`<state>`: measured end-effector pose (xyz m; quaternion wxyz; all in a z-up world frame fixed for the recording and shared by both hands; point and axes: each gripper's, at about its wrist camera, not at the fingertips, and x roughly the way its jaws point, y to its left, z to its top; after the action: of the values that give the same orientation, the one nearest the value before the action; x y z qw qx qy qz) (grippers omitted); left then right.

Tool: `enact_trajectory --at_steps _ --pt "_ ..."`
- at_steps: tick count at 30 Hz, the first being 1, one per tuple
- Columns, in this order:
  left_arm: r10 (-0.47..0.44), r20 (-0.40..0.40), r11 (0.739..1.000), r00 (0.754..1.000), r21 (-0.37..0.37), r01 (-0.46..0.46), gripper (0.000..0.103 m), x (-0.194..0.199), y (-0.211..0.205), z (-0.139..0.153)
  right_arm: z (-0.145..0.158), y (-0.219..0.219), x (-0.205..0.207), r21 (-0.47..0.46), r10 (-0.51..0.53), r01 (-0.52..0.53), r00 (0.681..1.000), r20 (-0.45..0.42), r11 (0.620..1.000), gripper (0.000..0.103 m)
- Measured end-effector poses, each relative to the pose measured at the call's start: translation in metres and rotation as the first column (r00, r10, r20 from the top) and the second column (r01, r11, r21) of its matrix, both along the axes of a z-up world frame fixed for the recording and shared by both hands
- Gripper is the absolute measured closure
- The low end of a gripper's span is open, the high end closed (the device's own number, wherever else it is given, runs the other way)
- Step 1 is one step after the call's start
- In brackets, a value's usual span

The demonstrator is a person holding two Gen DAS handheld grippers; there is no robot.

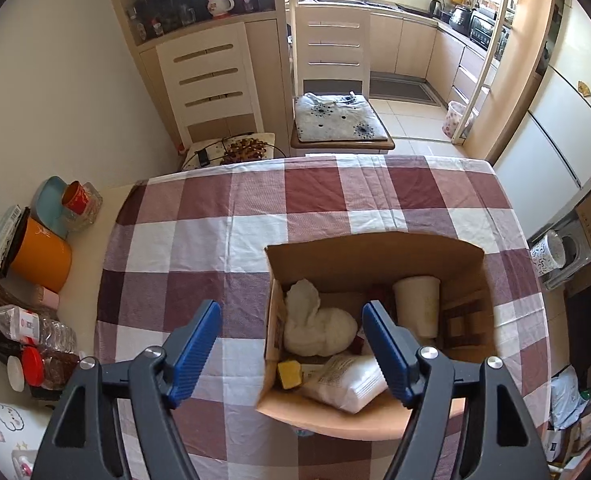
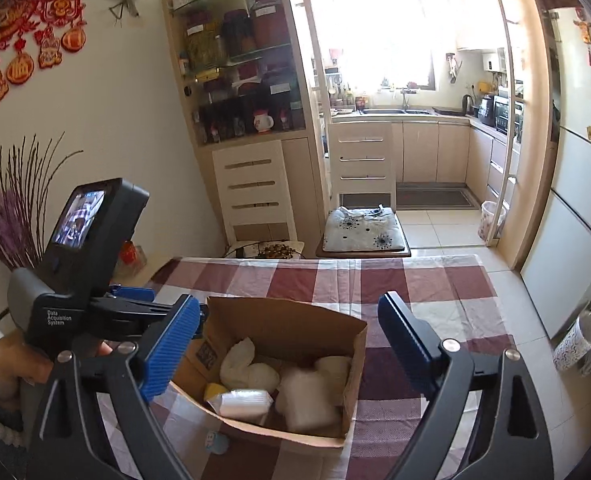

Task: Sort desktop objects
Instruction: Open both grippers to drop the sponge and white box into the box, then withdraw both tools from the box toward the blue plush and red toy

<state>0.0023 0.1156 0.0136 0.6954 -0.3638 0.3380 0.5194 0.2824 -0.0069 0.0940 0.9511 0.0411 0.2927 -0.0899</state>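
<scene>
I count one cardboard box [image 1: 375,258] on my surface [image 1: 215,240]. Inside it: one white paper cup [image 1: 417,304], one bunched white cloth [image 1: 319,328], one yellow sponge [image 1: 289,374], one white plastic packet [image 1: 351,384]. Two chairs [image 1: 331,48] stand beyond.

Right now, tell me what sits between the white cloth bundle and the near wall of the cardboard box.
In the left wrist view, a yellow sponge and a white plastic-wrapped pack lie between the white cloth bundle and the near wall of the cardboard box.
</scene>
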Motion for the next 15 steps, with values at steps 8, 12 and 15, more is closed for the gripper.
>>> enact_trajectory --at_steps 8,12,15 --pt "-0.014 0.001 1.000 1.000 0.007 0.014 0.028 -0.004 -0.011 0.005 0.001 0.004 -0.007 0.027 0.016 -0.015 1.000 -0.021 1.000 0.011" --pt "-0.021 0.001 1.000 1.000 0.004 0.021 0.028 -0.005 -0.017 0.006 0.000 0.005 -0.012 0.032 0.018 -0.017 0.999 -0.030 0.999 0.011" --pt "-0.026 0.005 1.000 1.000 -0.006 0.026 0.028 -0.006 -0.022 0.006 -0.002 0.008 -0.014 0.035 0.019 -0.018 0.999 -0.042 0.999 0.011"
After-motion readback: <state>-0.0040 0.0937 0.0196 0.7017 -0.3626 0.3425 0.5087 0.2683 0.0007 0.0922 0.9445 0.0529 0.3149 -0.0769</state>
